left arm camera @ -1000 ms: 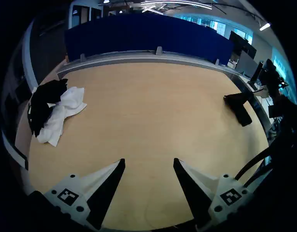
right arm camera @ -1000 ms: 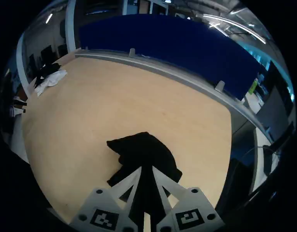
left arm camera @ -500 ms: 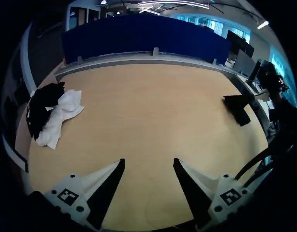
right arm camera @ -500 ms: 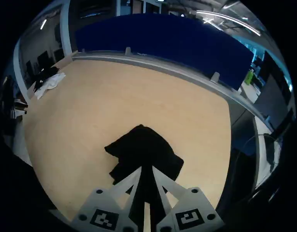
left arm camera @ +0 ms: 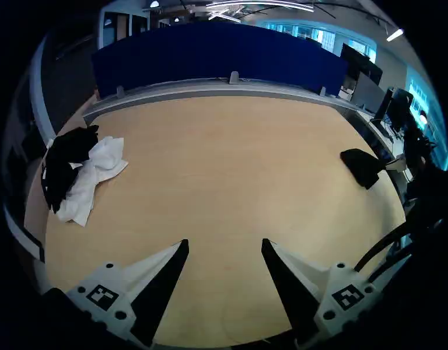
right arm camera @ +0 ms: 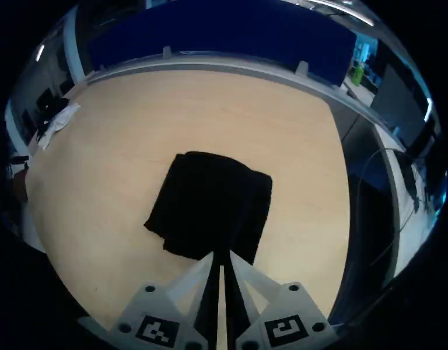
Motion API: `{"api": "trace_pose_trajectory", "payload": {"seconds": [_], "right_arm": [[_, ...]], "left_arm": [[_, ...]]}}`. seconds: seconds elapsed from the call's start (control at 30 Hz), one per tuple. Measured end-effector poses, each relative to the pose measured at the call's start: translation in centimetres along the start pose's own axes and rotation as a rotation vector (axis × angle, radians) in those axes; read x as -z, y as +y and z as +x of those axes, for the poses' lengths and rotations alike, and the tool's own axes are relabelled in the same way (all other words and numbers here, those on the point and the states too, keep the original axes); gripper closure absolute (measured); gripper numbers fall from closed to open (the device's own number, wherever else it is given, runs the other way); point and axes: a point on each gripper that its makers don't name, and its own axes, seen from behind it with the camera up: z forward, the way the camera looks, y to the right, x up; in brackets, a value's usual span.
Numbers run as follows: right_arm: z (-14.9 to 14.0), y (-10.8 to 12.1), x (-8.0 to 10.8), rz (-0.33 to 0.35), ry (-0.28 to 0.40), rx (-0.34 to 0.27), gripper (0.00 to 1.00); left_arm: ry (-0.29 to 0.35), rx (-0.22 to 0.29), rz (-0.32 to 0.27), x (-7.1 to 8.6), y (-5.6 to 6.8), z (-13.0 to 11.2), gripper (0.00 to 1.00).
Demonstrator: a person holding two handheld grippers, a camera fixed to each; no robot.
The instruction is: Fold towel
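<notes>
A black towel (right arm camera: 209, 201) lies on the wooden table (right arm camera: 136, 128) as a folded rectangle, seen in the right gripper view. My right gripper (right arm camera: 222, 255) is at the towel's near edge, its fingers pressed together on the cloth there. In the left gripper view the same black towel (left arm camera: 361, 166) is a small dark lump at the table's right edge. My left gripper (left arm camera: 224, 244) hovers open over bare tabletop (left arm camera: 224, 163) near the front edge, with nothing between its fingers.
A heap of black and white cloths (left arm camera: 78, 169) lies at the table's left edge, far from both grippers; it shows small as the heap (right arm camera: 55, 119) in the right gripper view. A blue partition (left arm camera: 224, 52) runs along the back. Desks and monitors (left arm camera: 399, 111) stand to the right.
The black towel hung bunched from my right gripper; now it lies flat and folded on the table, and the right gripper looks down on it. The left gripper has barely moved.
</notes>
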Motion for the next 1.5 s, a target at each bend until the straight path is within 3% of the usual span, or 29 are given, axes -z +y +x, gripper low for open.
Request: {"api": "trace_pose_trajectory", "payload": {"seconds": [0.27,0.7,1.07,1.4,1.5], "right_arm": [[-1.6,0.1,-1.9,-0.028,-0.024,-0.059,0.96],[-3.1,0.4,-4.1,-0.064,-0.075,-0.096,0.96],[-3.4,0.8,-4.2,-0.086,-0.072,-0.111,0.9],[-3.6,0.9,-4.1,-0.106,-0.052,-0.093,0.44],[-3.7,0.9,-4.2,-0.106,-0.053,-0.094,0.39]], "left_arm": [[-0.006,-0.021,-0.001,-0.2,0.3,-0.1,0.07],[-0.008,-0.04,-0.007,0.0,0.7,0.1,0.07],[-0.007,-0.039,-0.004,-0.2,0.3,0.3,0.07],[-0.008,-0.042,-0.006,-0.4,0.4,0.4,0.07],[-0.009,-0.043,-0.007,-0.4,0.4,0.5,0.08]]}}
